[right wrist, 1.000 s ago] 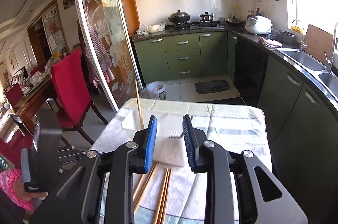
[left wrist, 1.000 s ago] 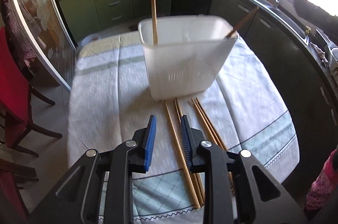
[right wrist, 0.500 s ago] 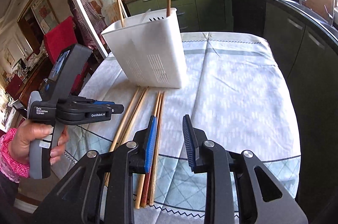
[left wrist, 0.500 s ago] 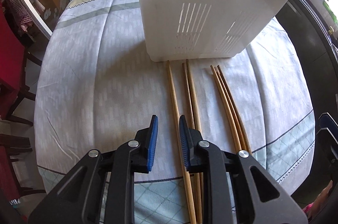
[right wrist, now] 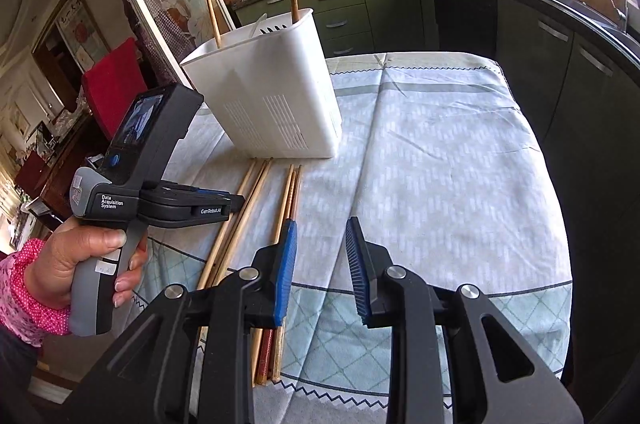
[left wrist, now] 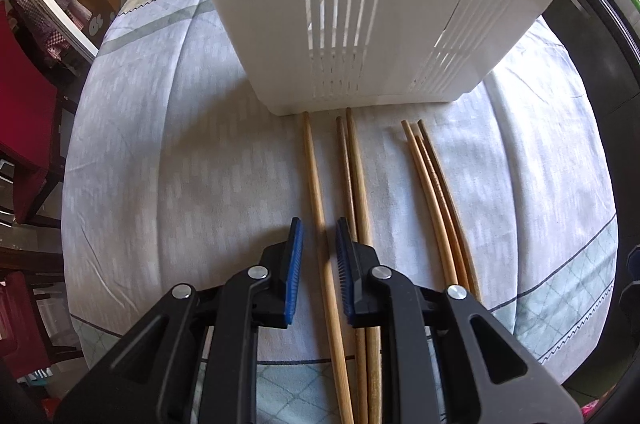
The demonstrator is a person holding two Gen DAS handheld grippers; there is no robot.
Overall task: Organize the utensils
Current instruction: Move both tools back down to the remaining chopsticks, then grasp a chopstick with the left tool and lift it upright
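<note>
Our left claw has just been closing around one chopstick, not yet clamped; it may pinch the tablecloth. Our right claw stands apart, empty.

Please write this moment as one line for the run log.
left claw: closing around leftmost chopstick, no contact yet | right claw: open, empty | holder: two chopsticks in | tablecloth: six chopsticks left
</note>
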